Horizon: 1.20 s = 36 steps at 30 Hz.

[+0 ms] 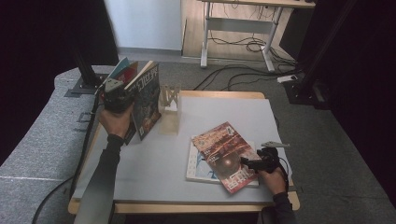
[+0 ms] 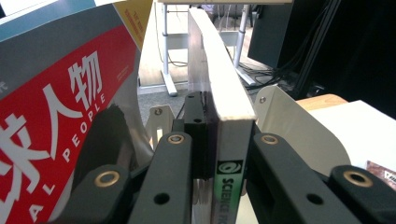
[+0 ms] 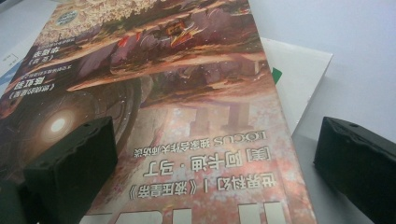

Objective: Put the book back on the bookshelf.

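**Left gripper holds a magazine upright by the rack; right gripper hovers open over the flat stack**

Surroundings: a wooden rack stands near the table's far edge, just right of the held magazine; a red-and-grey magazine leans just left of the gripper, its cover reading "PEOPLE", close against the held one; nothing lies between the held magazine and the rack; a red magazine lies flat on the near right of the table, askew on a white book whose edge shows beneath it.

Left gripper: jaws narrow, clamped on the spine of the dark magazine; in the left gripper view the spine sits between the two jaws, pads pressed to both sides, green label at its foot.

Dark magazine: upright, raised at the table's far left corner, dark cover facing right, pages cream, slightly bowed.

Right gripper: jaws wide apart, nothing between them; in the right gripper view one jaw lies over the red magazine's cover, the other beyond its edge, over bare table.

Surface: pale grey table with a wooden rim; grey carpet; a desk frame and loose cables behind; black curtains at both sides.
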Tool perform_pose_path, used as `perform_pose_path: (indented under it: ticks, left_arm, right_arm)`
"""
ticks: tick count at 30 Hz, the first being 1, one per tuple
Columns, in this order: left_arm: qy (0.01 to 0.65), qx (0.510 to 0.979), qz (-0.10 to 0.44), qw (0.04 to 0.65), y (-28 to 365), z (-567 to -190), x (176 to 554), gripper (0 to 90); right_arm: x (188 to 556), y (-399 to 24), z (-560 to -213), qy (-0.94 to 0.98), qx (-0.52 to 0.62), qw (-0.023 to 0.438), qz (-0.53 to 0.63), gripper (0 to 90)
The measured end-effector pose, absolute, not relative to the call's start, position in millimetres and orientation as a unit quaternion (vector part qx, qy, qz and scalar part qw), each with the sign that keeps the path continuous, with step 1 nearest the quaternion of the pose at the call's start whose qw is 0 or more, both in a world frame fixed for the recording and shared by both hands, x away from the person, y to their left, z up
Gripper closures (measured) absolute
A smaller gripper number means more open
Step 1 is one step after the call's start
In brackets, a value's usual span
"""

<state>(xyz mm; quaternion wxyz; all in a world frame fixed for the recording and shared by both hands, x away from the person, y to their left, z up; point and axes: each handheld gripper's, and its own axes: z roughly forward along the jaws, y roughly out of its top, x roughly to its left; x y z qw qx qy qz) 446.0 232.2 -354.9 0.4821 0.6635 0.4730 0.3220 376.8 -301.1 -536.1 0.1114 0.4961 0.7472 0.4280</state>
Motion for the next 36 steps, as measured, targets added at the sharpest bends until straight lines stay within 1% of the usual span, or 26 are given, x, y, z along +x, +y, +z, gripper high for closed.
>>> perform_pose_path:
  ticks: [16, 24, 28, 32, 36]
  left_arm:
    - [0.481, 0.661, 0.314, 0.483, 245.9, -362.7, 440.2, 81.0]
    - [0.481, 0.668, 0.314, 0.472, 247.0, -362.0, 438.0, 79.0]
    - [0.481, 0.667, 0.313, 0.475, 248.8, -361.4, 436.3, 75.6]
    - [0.479, 0.669, 0.312, 0.475, 249.2, -359.8, 434.6, 69.7]
    - [0.476, 0.671, 0.317, 0.472, 248.3, -358.7, 431.8, 61.6]
  right_arm:
    - [376.8, -301.1, -536.1, 0.747, 0.496, 0.112, 0.428, 0.0]
    - [376.8, -301.1, -536.1, 0.747, 0.496, 0.112, 0.428, 0.0]
    - [376.7, -301.0, -536.1, 0.747, 0.496, 0.112, 0.428, 0.0]
    - [376.7, -301.1, -536.1, 0.747, 0.496, 0.112, 0.428, 0.0]
    - [376.7, -301.1, -536.1, 0.747, 0.496, 0.112, 0.428, 0.0]
